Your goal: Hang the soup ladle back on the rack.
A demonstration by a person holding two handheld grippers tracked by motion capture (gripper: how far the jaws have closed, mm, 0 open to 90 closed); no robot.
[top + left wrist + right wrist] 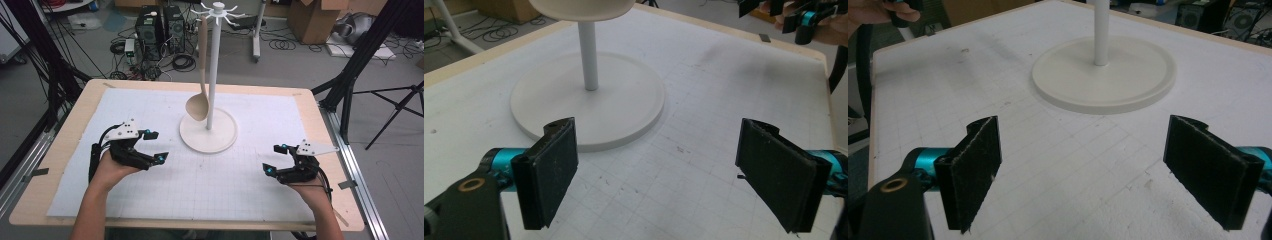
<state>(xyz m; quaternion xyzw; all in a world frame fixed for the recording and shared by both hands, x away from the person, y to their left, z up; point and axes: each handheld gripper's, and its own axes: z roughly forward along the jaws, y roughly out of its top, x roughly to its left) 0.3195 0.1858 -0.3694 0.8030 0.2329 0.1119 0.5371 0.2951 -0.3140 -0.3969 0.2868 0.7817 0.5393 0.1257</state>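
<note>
Hanging beige spoon [199,102] beside white stand [210,120].

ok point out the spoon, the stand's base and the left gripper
spoon [197,107], high view, on its bowl
stand's base [222,137], high view, bare part of the disc right of the pole
left gripper [156,146], high view, midway between its fingertips
</note>
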